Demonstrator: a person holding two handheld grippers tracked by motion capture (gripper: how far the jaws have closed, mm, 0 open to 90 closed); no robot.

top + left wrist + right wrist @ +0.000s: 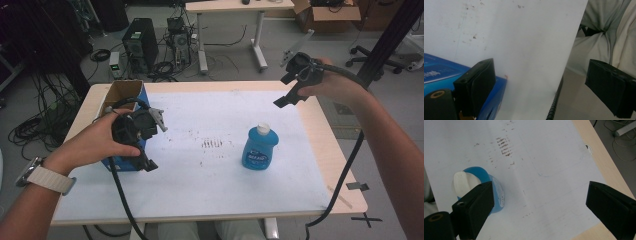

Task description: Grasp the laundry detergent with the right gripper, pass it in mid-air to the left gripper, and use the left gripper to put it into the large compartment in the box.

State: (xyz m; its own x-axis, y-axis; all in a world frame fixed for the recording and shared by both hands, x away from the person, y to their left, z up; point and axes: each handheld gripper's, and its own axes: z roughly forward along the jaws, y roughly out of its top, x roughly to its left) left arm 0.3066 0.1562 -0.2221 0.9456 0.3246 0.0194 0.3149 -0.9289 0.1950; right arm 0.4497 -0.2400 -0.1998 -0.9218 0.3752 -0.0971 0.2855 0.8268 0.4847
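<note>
Both grippers are spread wide with nothing between the jaws. My left gripper (142, 142) hangs over the near left of the white sheet (210, 175), right against the blue cardboard box (125, 95) that stands at the table's left edge; from above, my hand and the gripper cover most of the box's near face, so I cannot tell whether a jaw touches it. My right gripper (292, 87) is held high over the far right corner, past the sheet's edge, well apart from the blue dish soap bottle (260, 147). That bottle stands upright with its white cap (263, 129) on, right of centre, with bare sheet all round it and open room between it and the box. In the right gripper view one jaw cuts across the bottle's (491, 192) lower side, and the label is too blurred to read. In the left gripper view the box (439, 72) is cut off at the left border, and the sheet's near edge runs close by the gripper's ribbed cable (554, 105).
</note>
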